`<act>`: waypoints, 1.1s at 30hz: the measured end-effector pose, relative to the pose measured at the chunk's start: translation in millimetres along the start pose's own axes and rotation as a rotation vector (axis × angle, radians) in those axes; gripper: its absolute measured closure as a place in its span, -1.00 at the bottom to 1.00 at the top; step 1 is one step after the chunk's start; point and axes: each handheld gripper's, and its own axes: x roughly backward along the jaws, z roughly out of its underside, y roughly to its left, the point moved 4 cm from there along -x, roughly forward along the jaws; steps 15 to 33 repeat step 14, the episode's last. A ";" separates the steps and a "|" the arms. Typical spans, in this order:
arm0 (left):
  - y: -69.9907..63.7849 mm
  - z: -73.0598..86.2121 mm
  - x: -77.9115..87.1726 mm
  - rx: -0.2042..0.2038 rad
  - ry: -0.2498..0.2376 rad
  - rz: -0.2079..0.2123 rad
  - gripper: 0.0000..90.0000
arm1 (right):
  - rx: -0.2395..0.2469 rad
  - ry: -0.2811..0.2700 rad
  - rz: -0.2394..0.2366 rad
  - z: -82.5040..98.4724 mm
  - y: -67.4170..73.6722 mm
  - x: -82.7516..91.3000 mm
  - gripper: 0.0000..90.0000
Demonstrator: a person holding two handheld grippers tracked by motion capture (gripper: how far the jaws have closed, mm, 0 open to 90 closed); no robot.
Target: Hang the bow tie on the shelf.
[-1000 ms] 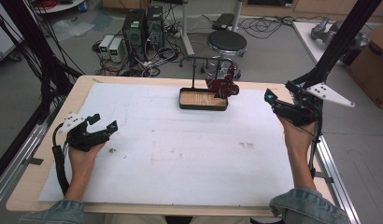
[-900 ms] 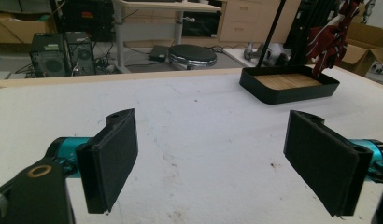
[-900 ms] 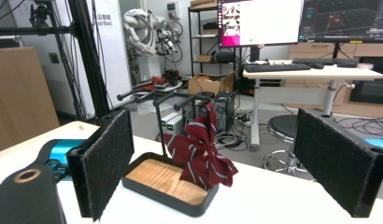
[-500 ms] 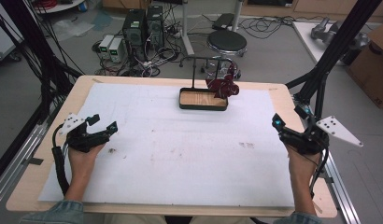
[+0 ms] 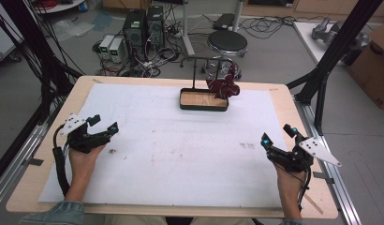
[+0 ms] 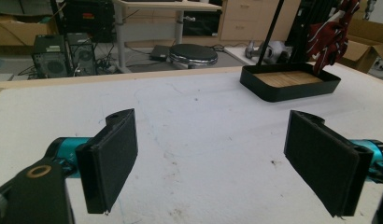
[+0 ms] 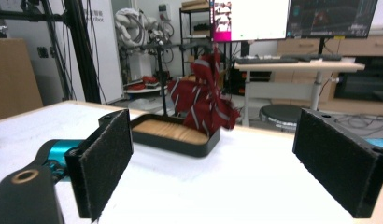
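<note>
A dark red striped cloth (image 5: 223, 86) hangs from a thin black stand (image 5: 195, 70) that rises out of a black tray with a wooden floor (image 5: 203, 100). The tray sits at the far middle of a white sheet (image 5: 180, 150) covering the wooden table (image 5: 284, 101). The cloth's lower end droops at the tray's right rim (whether it touches cannot be told). The left gripper (image 5: 102, 123) rests near the sheet's left edge, jaws spread wide and empty. The right gripper (image 5: 277, 133) sits near the right edge, jaws likewise wide apart, holding nothing. Both are well apart from the tray.
</note>
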 end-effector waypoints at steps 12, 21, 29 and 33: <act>-0.6 0.8 -1.5 -0.003 0.005 -0.001 -0.60 | -0.020 0.052 0.002 23.1 2.8 -0.8 -0.75; -0.5 1.8 -2.3 0.000 0.018 -0.011 -0.60 | -0.018 0.045 0.000 22.7 2.7 -0.3 -0.75; -0.5 1.8 -2.3 0.000 0.018 -0.011 -0.60 | -0.018 0.045 0.000 22.7 2.7 -0.3 -0.75; -0.5 1.8 -2.3 0.000 0.018 -0.011 -0.60 | -0.018 0.045 0.000 22.7 2.7 -0.3 -0.75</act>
